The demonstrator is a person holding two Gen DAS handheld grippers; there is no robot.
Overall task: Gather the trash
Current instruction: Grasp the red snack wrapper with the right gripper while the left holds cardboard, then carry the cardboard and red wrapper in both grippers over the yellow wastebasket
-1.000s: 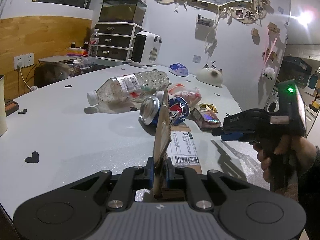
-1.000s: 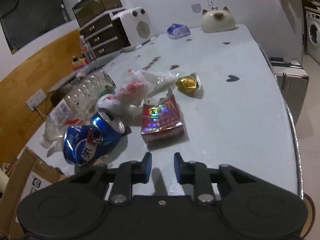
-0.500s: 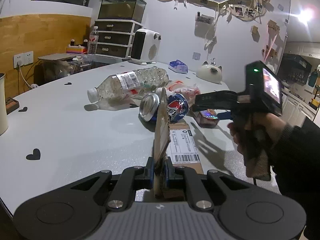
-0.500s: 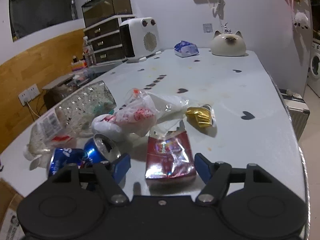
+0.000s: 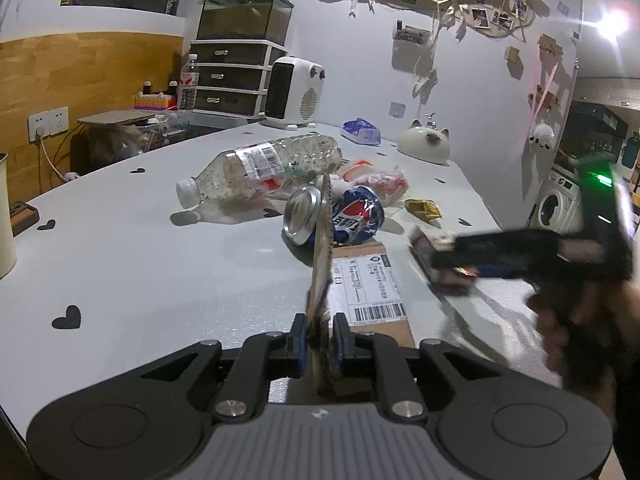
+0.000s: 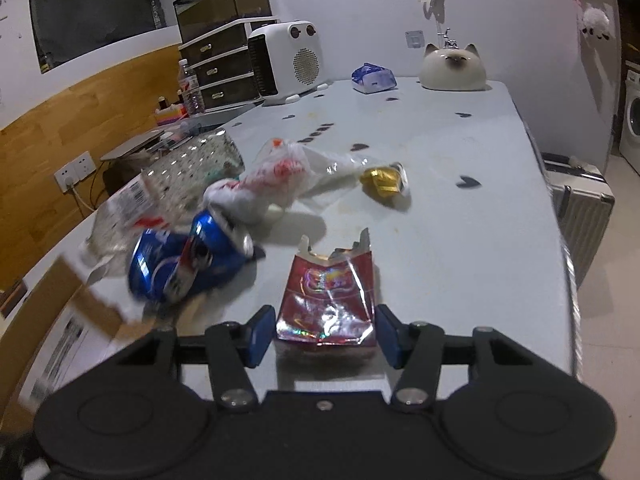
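while the torn red foil cigarette pack lies flat on the pale grey table, the right gripper straddles it, jaws apart on either side. just left lies a dented blue soda can. the left gripper is clamped on a brown cardboard flap.

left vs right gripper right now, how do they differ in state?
The left gripper is shut on the upright flap of the cardboard box; the right gripper is open. The left already holds its item; the right only straddles the red foil packet, which lies flat on the table. Both sit low over the table.
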